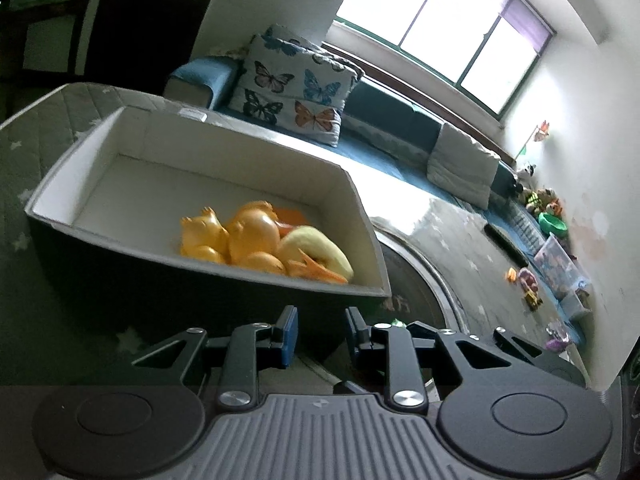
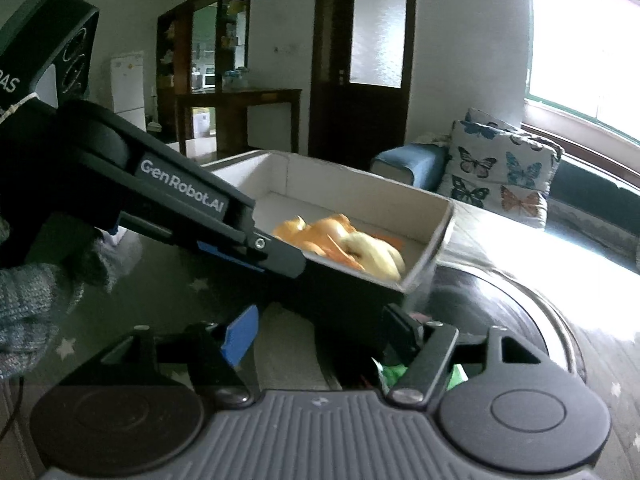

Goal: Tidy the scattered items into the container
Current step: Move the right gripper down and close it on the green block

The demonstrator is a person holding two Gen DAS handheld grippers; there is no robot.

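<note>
A dark box with a white lining (image 1: 120, 138) stands just ahead of my left gripper (image 1: 318, 334), which is open and empty at its near wall. Orange toy figures (image 1: 236, 236) and a pale yellow-green plush piece (image 1: 320, 248) lie in its near right corner. In the right wrist view the box (image 2: 440, 220) holds the same orange toys (image 2: 320, 232) and plush piece (image 2: 380, 256). My right gripper (image 2: 320, 332) is open near the box's near wall, with something green (image 2: 394, 374) low beside its right finger. The left gripper's body (image 2: 180, 196) crosses that view.
A round dark table rim (image 1: 432, 276) curves to the right. A blue sofa with a butterfly cushion (image 1: 292, 88) lies behind. Small toys (image 1: 524, 284) and a clear storage bin (image 1: 560, 268) sit along the far wall. A star-patterned mat (image 1: 24, 200) is under the box.
</note>
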